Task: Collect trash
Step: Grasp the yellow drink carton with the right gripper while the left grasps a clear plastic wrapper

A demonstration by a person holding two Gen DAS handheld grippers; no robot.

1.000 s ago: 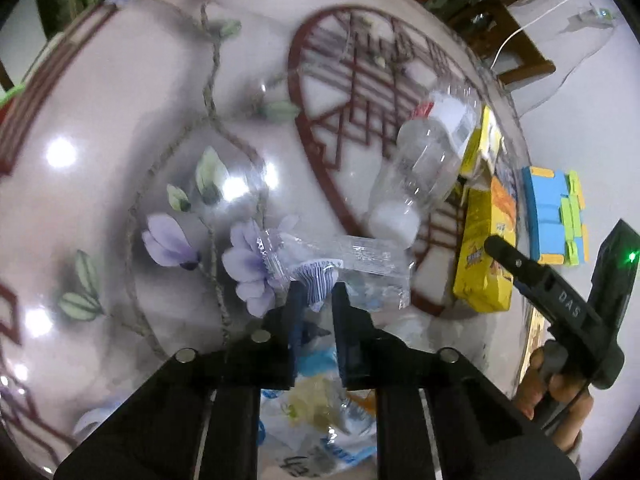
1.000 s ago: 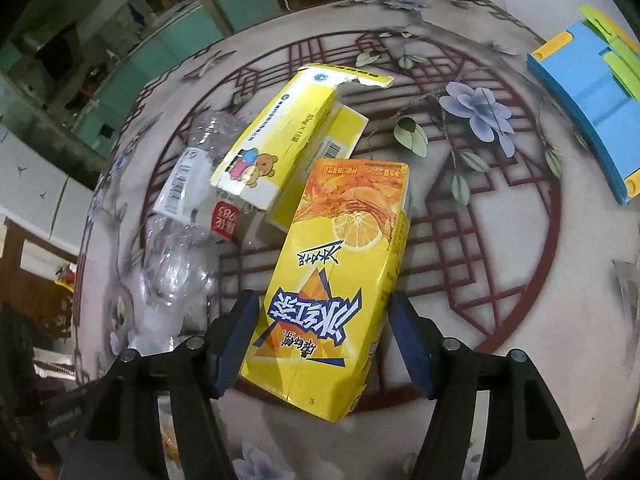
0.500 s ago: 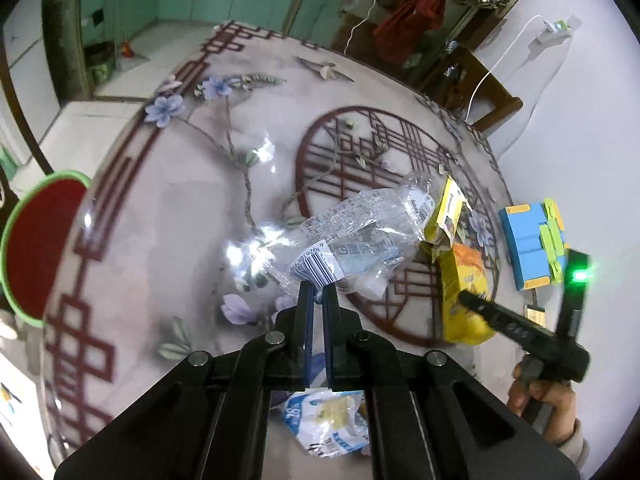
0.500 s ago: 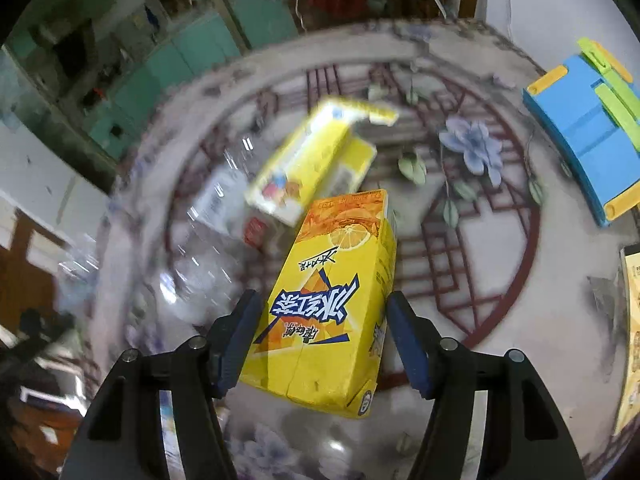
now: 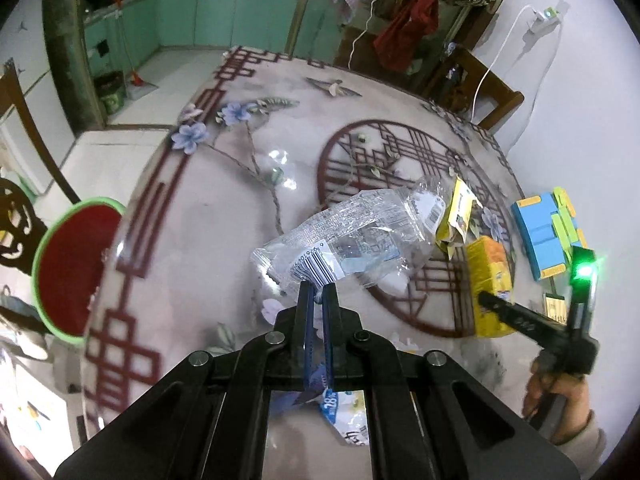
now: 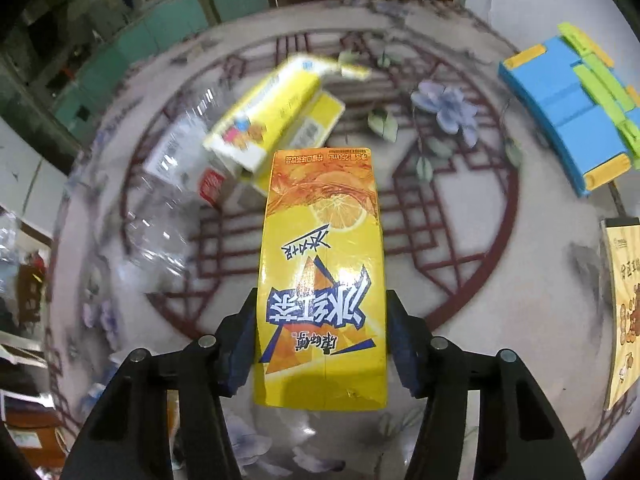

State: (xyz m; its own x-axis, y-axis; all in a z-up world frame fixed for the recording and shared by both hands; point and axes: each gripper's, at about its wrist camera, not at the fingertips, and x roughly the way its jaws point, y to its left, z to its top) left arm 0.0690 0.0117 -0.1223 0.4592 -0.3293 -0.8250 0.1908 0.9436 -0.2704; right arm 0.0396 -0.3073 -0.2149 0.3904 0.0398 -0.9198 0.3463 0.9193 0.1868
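Observation:
A crinkled clear plastic wrapper (image 5: pixel 360 236) with a barcode hangs above the flower-patterned table (image 5: pixel 224 216), and my left gripper (image 5: pixel 318 286) is shut on its near edge. A yellow drink carton (image 6: pixel 320 240) sits between the jaws of my right gripper (image 6: pixel 320 312), which are closing, and both blue pads lie against its sides. From the left wrist view, the same carton (image 5: pixel 488 276) shows at the right, with the right gripper's finger (image 5: pixel 516 320) across it and a person's hand behind.
On the table lie a yellow box with a bear print (image 6: pixel 272 120), a crushed clear bottle (image 6: pixel 160 208), a blue and green block (image 6: pixel 568 112) and a blue-white wrapper (image 5: pixel 348 420). A round red thing with a green rim (image 5: pixel 68 268) sits beyond the table's left edge.
My left gripper shut on the clear wrapper and rose with it off the table. The right gripper's jaws came in against the carton, which now lines up with them.

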